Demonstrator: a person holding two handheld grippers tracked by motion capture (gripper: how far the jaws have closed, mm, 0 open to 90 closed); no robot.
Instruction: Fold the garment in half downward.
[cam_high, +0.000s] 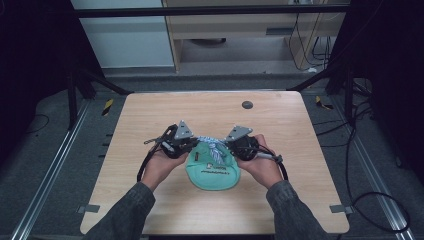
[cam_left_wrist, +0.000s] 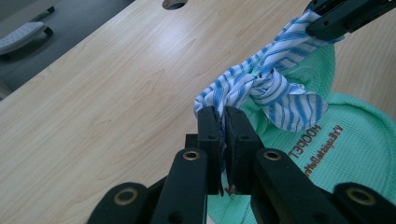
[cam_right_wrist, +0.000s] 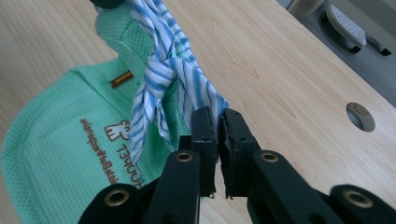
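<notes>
Jaws of left gripper (cam_left_wrist: 223, 122) and right gripper (cam_right_wrist: 217, 122) are each clamped on one end of the knotted blue-striped cloth (cam_left_wrist: 271, 79). Cloth spans between them, just above the green waffle towel (cam_high: 212, 172) lying on the tabletop (cam_high: 150, 125).

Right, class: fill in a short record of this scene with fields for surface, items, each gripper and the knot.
surface: wooden table
items: green pouch; blue-striped cloth tie
left gripper: jaws shut on one tie end
right gripper: jaws shut on the other tie end
knot: tied in the tie, midway between the grippers, above the pouch
</notes>
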